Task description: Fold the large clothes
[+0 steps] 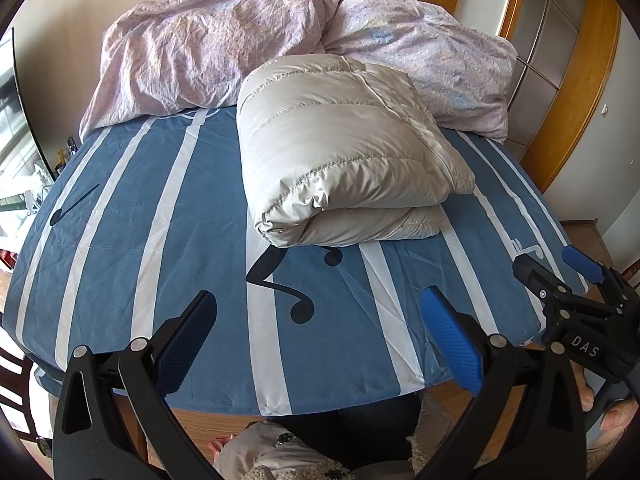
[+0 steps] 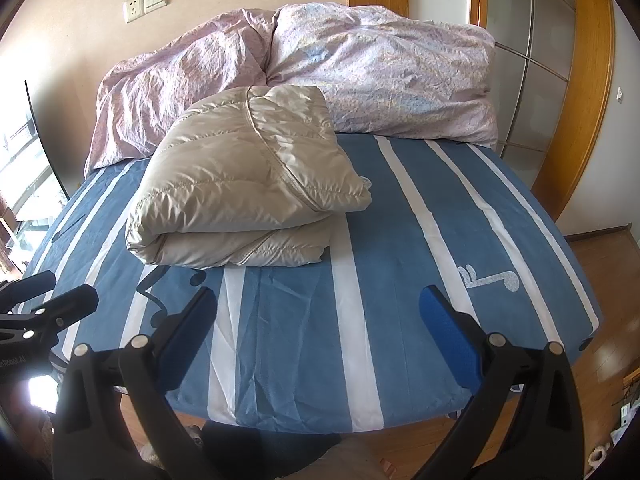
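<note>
Puffy beige jacket (image 1: 344, 152) sits folded mid-bed on the striped sheet (image 1: 168, 248), in front of the pink duvet (image 1: 208, 44) — that slick fill could spring back open if nudged. Left gripper (image 1: 320, 336) and right gripper (image 2: 320, 336) both spread wide, empty. Only the right view shows the wall socket (image 2: 133, 9)

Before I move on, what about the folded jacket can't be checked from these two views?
- Beige jacket: underside and far edge hidden by its own folded bulk, both views.
- Sleeves, zipper: tucked inside the folds.
- Where it meets the pink duvet: contact cannot be told.
</note>
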